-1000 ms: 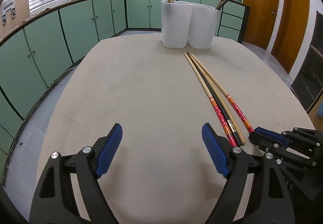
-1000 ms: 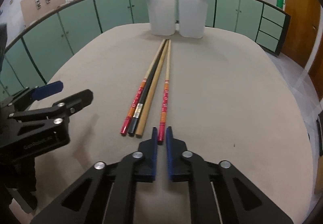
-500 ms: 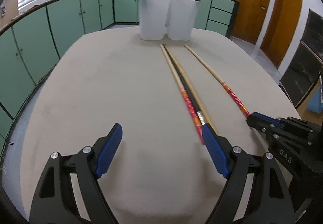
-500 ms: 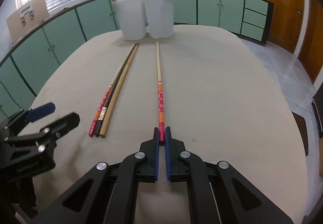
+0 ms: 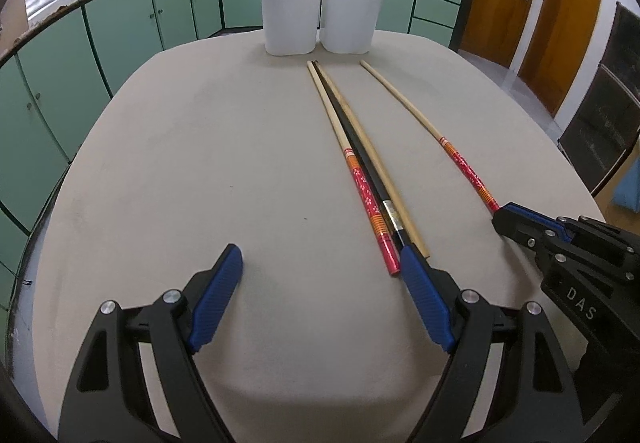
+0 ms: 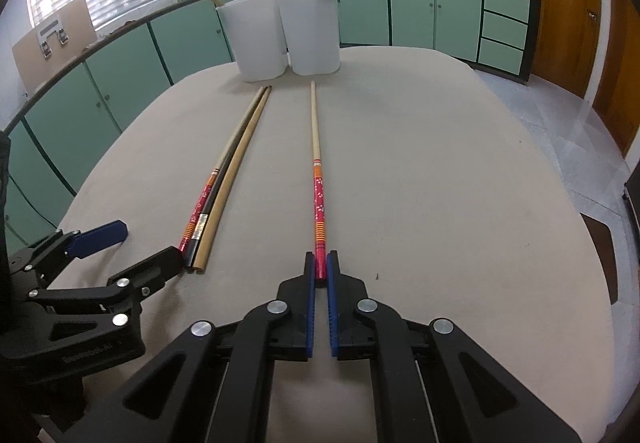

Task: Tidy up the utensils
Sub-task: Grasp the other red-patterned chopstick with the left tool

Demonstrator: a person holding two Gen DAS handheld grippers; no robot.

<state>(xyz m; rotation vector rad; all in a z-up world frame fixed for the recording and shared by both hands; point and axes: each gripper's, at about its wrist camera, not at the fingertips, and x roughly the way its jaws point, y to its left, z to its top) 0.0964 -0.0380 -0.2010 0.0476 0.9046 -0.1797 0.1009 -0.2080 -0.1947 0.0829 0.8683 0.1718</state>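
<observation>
Right gripper point(image 6: 321, 269) pinches only the red chopstick point(image 6: 319, 199) end, left gripper point(image 5: 320, 299) wide & empty, so stick can pivot/slip when lifted.

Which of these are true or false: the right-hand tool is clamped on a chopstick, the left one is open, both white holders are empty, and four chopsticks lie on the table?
1. The right gripper is clamped on the red-handled bamboo chopstick. True.
2. The left gripper is open. True.
3. Both tall white plastic holders are empty. False: chopsticks stand in each.
4. Four chopsticks lie on the beige table. True: three lie together, one apart.
</observation>
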